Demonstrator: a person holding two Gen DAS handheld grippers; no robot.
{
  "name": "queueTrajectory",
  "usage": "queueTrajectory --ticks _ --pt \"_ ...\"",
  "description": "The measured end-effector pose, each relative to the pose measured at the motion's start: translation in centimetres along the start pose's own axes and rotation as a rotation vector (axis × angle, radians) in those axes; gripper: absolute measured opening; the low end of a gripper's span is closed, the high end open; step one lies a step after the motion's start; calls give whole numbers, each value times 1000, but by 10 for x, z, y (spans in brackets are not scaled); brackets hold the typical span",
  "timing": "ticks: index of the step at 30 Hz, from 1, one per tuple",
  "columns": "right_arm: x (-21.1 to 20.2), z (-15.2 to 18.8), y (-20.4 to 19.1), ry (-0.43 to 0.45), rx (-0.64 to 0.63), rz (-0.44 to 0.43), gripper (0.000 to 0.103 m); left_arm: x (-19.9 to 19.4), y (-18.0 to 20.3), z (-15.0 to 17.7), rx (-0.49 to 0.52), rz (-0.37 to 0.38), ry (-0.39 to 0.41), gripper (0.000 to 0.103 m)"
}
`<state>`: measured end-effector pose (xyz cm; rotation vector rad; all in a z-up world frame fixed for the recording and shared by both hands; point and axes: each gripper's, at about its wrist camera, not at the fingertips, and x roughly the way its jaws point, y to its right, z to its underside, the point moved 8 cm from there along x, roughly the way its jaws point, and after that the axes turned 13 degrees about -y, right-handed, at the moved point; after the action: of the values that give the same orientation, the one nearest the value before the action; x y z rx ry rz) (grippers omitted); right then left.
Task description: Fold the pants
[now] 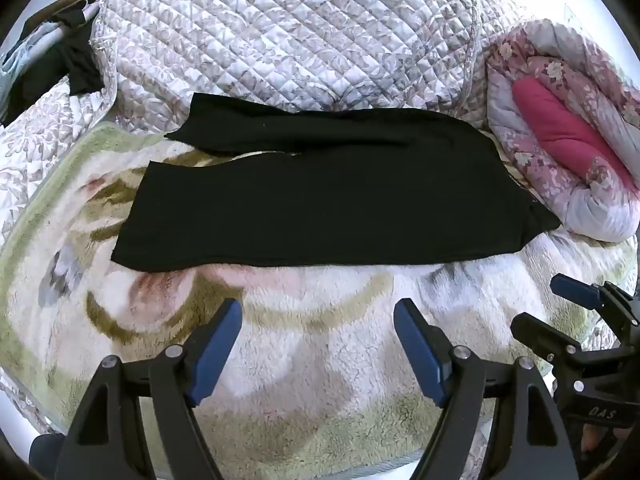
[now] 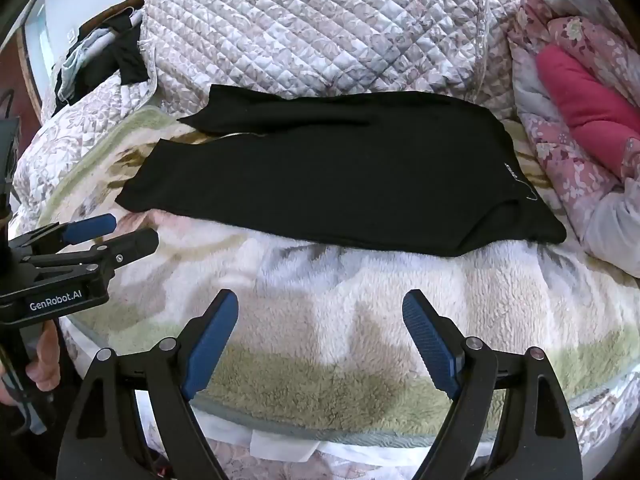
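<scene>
Black pants (image 1: 328, 200) lie flat on a fluffy flowered blanket (image 1: 304, 344), waist at the right, the two legs reaching left with a narrow gap between them. They also show in the right wrist view (image 2: 332, 176). My left gripper (image 1: 318, 312) is open and empty, hovering over the blanket short of the pants' near edge. My right gripper (image 2: 320, 304) is open and empty, also short of the near edge. Each gripper shows in the other's view: the right one (image 1: 560, 304) at the right edge, the left one (image 2: 120, 228) at the left edge.
A quilted grey-white cover (image 1: 280, 36) is heaped behind the pants. A rolled pink flowered duvet (image 1: 568, 148) lies at the right by the waist. Dark clothes (image 1: 76, 64) lie at the far left. The blanket's near edge (image 2: 328, 436) runs under my right gripper.
</scene>
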<state>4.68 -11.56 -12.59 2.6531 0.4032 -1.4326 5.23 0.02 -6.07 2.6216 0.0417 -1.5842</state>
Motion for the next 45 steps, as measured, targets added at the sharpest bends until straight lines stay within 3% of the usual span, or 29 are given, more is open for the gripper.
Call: queueTrajectory --ticks 45 --pt "-7 2 -5 8 10 -6 84 5 -9 14 -2 -20 -12 80"
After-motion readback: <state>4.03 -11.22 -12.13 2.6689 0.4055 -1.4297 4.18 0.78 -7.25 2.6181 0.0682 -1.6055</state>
